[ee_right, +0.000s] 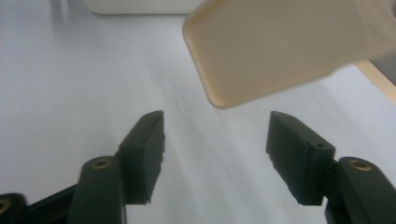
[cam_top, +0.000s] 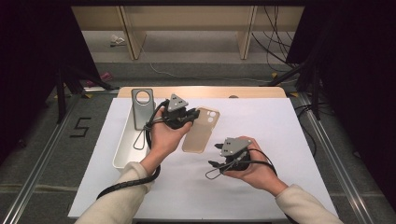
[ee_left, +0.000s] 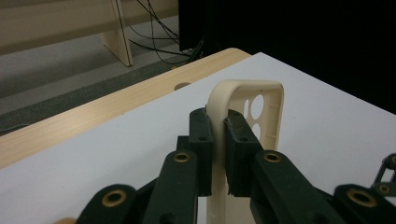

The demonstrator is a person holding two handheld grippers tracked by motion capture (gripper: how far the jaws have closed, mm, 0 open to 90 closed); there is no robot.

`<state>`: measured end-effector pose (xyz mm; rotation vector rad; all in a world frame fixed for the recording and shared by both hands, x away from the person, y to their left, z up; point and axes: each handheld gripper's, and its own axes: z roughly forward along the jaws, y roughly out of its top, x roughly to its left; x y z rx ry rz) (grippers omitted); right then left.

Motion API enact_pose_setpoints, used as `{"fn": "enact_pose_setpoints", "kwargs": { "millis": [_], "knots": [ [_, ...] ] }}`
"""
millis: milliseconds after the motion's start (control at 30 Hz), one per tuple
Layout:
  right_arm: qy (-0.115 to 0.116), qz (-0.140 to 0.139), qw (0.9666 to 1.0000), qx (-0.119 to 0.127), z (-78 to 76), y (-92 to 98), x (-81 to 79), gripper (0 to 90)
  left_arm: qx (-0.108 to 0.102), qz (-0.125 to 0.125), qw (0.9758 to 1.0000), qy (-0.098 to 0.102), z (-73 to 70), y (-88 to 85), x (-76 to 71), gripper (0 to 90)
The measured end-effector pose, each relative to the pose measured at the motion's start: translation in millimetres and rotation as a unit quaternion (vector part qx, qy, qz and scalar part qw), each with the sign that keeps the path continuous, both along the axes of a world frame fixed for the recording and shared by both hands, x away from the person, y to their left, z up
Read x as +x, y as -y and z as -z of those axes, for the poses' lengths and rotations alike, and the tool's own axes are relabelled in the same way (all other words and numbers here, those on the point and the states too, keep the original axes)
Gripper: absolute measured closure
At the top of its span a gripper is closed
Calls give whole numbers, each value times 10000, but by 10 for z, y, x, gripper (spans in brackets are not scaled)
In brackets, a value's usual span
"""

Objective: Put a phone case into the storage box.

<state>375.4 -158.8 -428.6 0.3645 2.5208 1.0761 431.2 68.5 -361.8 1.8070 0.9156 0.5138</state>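
Far left on the white table, a long white plastic tray with a grey phone case propped at its far end. Next, left tongs clamped on the side rim of a beige soft-plastic phone case with camera cut-outs, held off the table and tilted. Right tongs stand apart with nothing between them, the beige case's lower corner just ahead. Step in hand reads as a handover or regrip; next move likely calls for carrying the case to the tray, or closing the right tongs on its free end, hard to tell which. Beyond: grey floor, wooden shelving, loose cables.
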Motion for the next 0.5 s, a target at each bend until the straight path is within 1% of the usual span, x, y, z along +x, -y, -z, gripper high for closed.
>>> {"fn": "enact_pose_setpoints", "kwargs": {
  "millis": [100,233,300,333,500],
  "knots": [
    [-94,147,9997,188,6,60,19,331,-33,-28,10000,53,-14,-65,-10,827],
    [-224,368,9982,408,9,151,36,302,-153,-73,9998,106,-36,-151,-25,826],
    [-249,458,9974,501,3,192,45,293,-212,-59,9997,136,-46,-195,-29,826],
    [-261,492,9969,550,4,210,51,277,-253,-81,9995,142,-52,-217,-31,826],
    [-328,664,9946,726,9,296,66,252,-385,-163,9989,217,-106,-319,-46,826]
  ]
}}
